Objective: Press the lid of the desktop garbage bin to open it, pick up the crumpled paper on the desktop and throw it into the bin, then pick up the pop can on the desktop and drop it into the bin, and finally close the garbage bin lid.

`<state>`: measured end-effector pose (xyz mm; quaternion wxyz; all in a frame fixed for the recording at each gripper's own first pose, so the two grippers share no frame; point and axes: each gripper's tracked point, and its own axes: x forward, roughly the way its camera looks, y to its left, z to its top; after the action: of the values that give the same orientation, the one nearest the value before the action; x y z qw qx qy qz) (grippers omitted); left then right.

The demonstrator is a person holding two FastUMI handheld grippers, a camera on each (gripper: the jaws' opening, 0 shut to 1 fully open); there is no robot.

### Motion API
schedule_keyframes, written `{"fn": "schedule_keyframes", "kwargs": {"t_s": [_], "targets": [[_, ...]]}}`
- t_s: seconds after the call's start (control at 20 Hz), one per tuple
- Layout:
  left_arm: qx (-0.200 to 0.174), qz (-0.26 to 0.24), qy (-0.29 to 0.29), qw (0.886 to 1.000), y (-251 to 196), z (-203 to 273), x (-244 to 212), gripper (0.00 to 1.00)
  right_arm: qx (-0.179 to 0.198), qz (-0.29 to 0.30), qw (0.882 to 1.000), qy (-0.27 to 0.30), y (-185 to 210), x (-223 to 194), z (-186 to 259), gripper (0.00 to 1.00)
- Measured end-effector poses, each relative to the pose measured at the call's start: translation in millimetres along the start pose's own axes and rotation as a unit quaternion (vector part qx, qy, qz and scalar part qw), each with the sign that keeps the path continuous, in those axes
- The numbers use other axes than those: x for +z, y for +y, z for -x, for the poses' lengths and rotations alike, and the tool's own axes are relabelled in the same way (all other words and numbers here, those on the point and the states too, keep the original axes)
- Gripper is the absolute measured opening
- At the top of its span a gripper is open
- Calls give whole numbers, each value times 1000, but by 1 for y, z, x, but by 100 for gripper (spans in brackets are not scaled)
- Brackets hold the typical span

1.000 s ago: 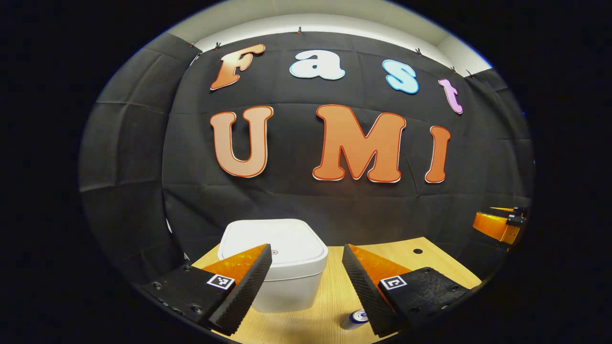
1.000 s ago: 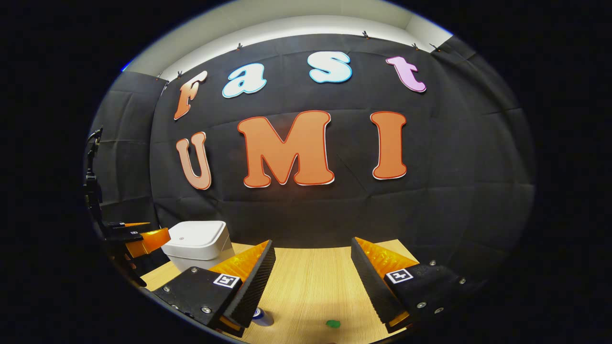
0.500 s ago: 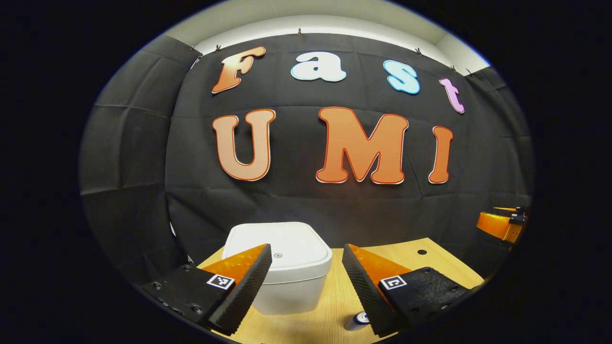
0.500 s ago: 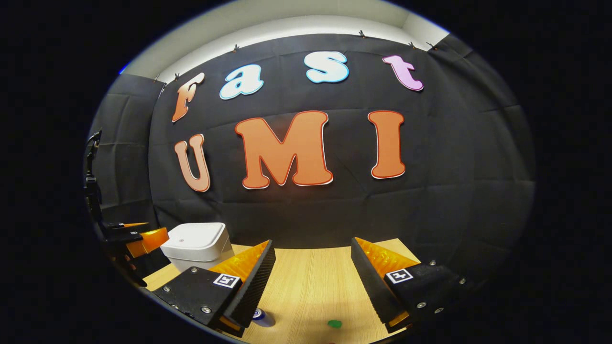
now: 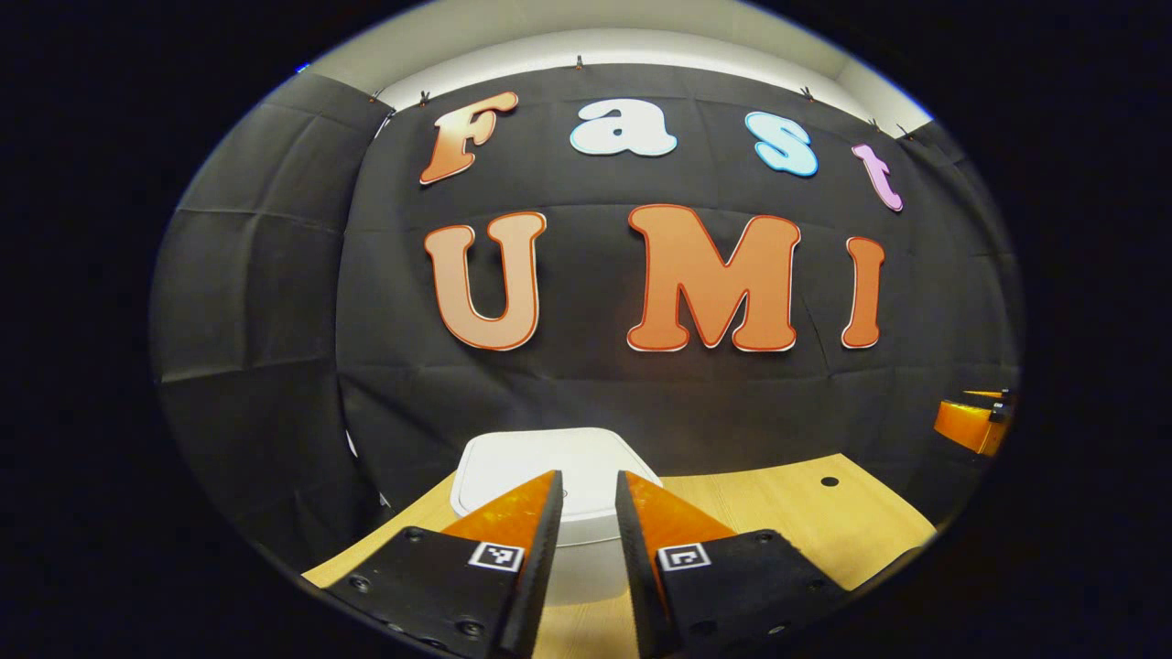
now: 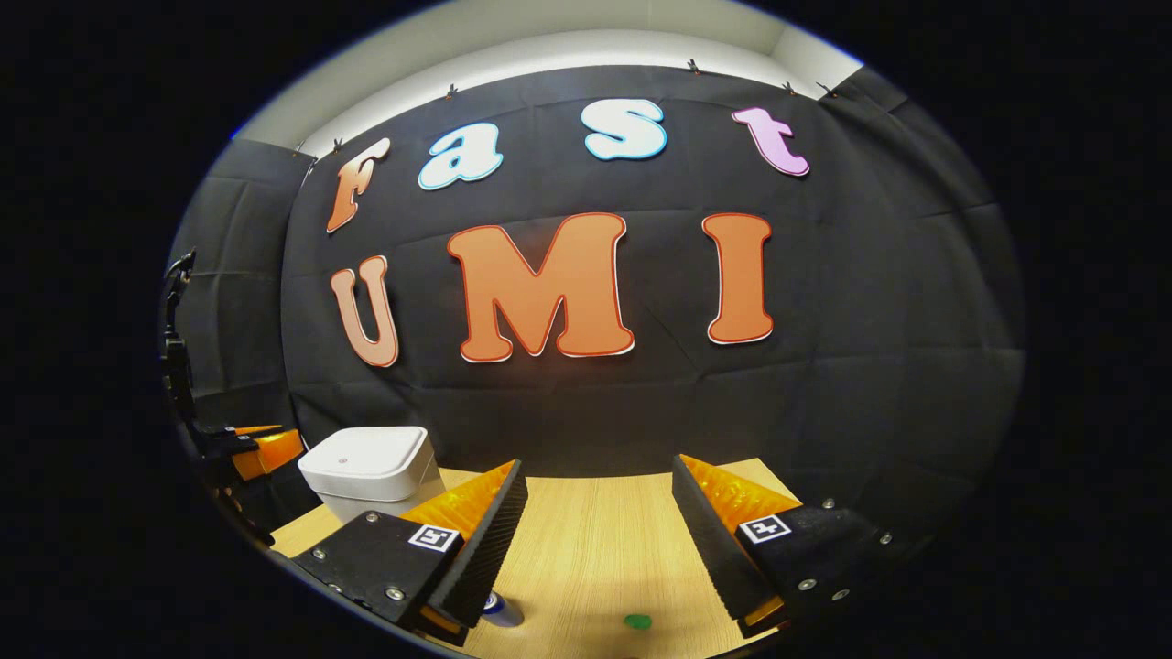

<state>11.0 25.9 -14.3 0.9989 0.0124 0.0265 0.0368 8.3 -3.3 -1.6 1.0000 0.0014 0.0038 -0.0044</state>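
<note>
The desktop garbage bin [image 5: 558,476], a white, rounded-square container with its lid [image 5: 513,467] down, stands at the back-left of the pale wooden worktop [image 5: 778,513], close against the black cloth wall of the booth. In the left gripper view, the left gripper [image 5: 586,490] hangs directly in front of the bin and just above its lid, its two fingers drawn nearly together with only a narrow gap between them and nothing held; whether the tips touch the lid cannot be told. At the far right edge of that view, part of the right gripper [image 5: 975,423] shows beyond the worktop's corner, near a small dark hole [image 5: 830,480] in the wood. In the right gripper view, the right gripper [image 6: 600,476] is spread wide and empty over the middle of the worktop [image 6: 595,549], well apart from the bin [image 6: 371,467] seen off to the left, where the left gripper [image 6: 261,448] hovers beside it. The top of the pop can [image 6: 499,606] peeks out under the right gripper's left finger, and a small green spot [image 6: 637,621] lies on the wood nearby.
</note>
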Motion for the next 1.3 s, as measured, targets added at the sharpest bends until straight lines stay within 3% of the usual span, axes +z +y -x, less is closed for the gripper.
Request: {"fn": "schedule_keyframes", "kwargs": {"t_s": [0.15, 0.25, 0.3, 0.45, 0.5, 0.6, 0.95, 1.3], "targets": [[-5, 12, 18, 1000, 0, -2, -9, 6, 0, 1, 1000, 0, 1, 1, 1, 95], [-13, 12, 24, 1000, -2, -1, -10, 0, -1, 4, 1000, 2, 0, 0, 0, 100], [-18, 6, 27, 999, -2, -3, -11, 0, -1, 4, 1000, 3, 0, -1, 0, 95], [-24, -2, 43, 999, 2, -7, -7, 0, 1, 4, 1000, 7, 2, -1, -1, 95], [-28, 2, 48, 998, 4, -11, -4, 0, 2, 5, 1000, 8, 2, -2, -1, 100], [-34, 3, 55, 998, 10, -21, 6, 0, 1, 7, 1000, 7, 1, -1, -3, 95], [-62, 14, 115, 991, 30, -80, 16, 0, 9, -4, 1000, 26, 7, -13, -10, 95], [-72, -25, 192, 978, 44, -119, -16, 0, 1, -14, 999, 38, 1, -23, -17, 95]]}}
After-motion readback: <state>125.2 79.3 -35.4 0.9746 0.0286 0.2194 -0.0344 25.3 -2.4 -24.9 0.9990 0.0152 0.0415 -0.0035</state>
